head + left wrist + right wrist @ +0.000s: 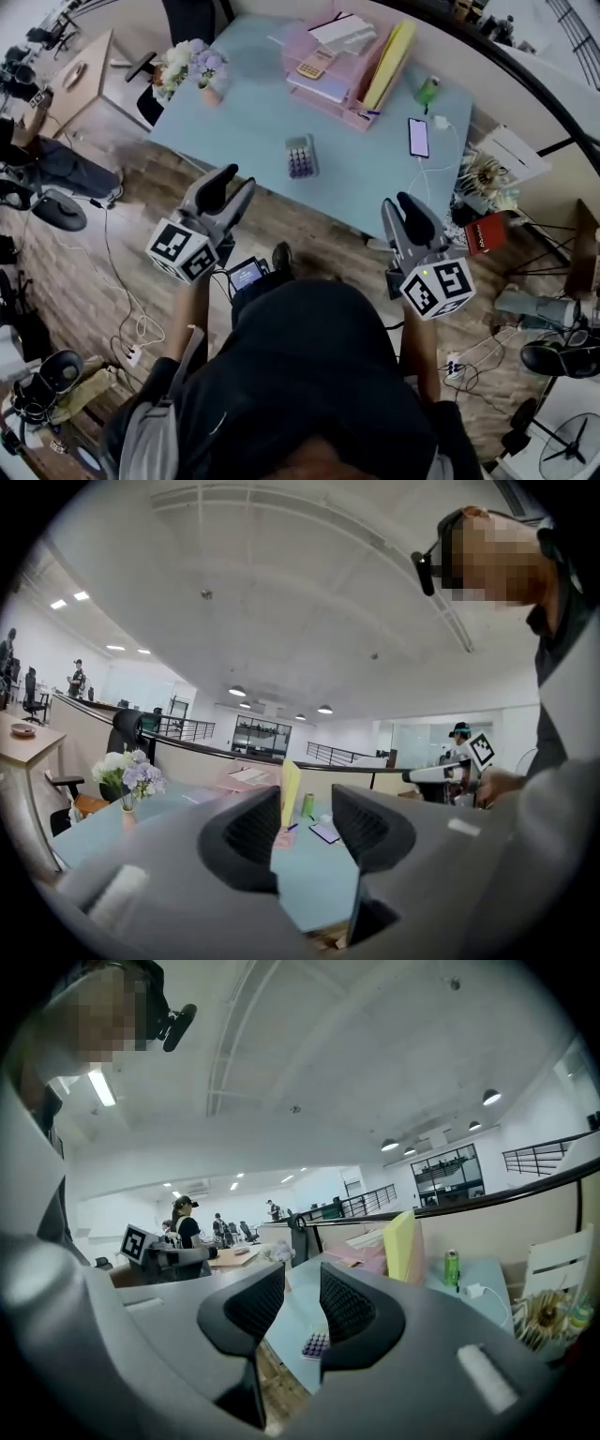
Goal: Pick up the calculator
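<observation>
The calculator point(301, 156), grey with purple keys, lies flat near the front edge of the light blue table point(253, 112). In the right gripper view the calculator point(316, 1344) shows low in the gap between the jaws. Both grippers hang in front of the table, above the wooden floor, and touch nothing. My left gripper point(230, 185) is open and empty, short of the calculator and to its left. My right gripper point(403, 208) is open with a narrower gap, to the calculator's right. In the left gripper view the calculator is hidden behind the left gripper point(305, 822).
A pink desk organizer point(342, 70) at the back holds a yellow folder point(389, 64), papers and a second small calculator point(312, 66). A phone point(418, 137) on a cable, a green bottle point(427, 91) and a vase of flowers point(192, 67) also stand on the table.
</observation>
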A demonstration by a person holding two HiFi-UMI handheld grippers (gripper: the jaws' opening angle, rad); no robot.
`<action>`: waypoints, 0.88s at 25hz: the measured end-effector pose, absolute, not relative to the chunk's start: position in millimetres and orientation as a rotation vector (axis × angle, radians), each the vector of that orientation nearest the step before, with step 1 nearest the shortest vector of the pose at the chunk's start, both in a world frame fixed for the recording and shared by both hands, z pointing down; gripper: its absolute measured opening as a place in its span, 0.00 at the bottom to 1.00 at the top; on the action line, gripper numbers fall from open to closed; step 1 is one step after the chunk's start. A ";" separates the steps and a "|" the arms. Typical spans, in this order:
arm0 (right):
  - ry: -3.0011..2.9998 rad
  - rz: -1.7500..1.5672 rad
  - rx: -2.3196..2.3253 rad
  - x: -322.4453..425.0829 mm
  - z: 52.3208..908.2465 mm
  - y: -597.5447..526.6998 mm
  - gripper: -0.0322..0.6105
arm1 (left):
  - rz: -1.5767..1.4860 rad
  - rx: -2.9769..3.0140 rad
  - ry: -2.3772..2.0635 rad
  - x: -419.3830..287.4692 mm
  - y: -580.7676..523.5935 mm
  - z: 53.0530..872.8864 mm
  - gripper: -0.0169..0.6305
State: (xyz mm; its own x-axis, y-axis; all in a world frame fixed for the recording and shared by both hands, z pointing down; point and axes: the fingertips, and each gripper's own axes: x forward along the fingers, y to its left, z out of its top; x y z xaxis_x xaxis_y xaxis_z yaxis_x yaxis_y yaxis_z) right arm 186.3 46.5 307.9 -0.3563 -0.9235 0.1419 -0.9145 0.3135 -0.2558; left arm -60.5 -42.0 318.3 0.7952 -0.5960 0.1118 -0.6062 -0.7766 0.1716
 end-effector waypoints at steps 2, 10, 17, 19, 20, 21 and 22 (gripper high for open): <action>2.520 -0.450 -1.799 181.6 304.0 34.3 0.20 | 0.057 2.783 -0.906 -61.1 -60.3 321.7 0.37; 2.452 -0.419 -1.913 156.9 297.8 13.2 0.20 | 0.064 2.805 -0.787 -74.8 -111.7 336.6 0.37; 2.388 -0.413 -1.991 142.5 299.8 4.2 0.20 | 0.064 2.823 -0.682 -78.5 -134.0 344.6 0.37; 2.380 -0.413 -2.007 137.8 300.5 1.1 0.20 | 0.061 2.820 -0.668 -81.9 -139.3 347.7 0.37; 2.378 -0.413 -2.014 135.4 300.8 -0.6 0.20 | 0.058 2.818 -0.663 -83.9 -141.9 349.1 0.37; 2.378 -0.414 -2.023 132.9 300.5 -2.6 0.20 | 0.054 2.814 -0.658 -85.9 -144.2 350.2 0.37; 2.379 -0.416 -2.032 130.2 299.5 -4.8 0.20 | 0.050 2.811 -0.654 -88.0 -146.4 351.2 0.37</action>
State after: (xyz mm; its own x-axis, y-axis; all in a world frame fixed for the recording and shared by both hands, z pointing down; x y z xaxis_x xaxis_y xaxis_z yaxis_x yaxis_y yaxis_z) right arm 130.2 -4.8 299.5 -0.1708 -0.9685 0.1812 -0.9725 0.1361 -0.1892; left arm -88.0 -146.4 351.2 0.8984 -0.4298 0.0900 -0.4385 -0.8666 0.2380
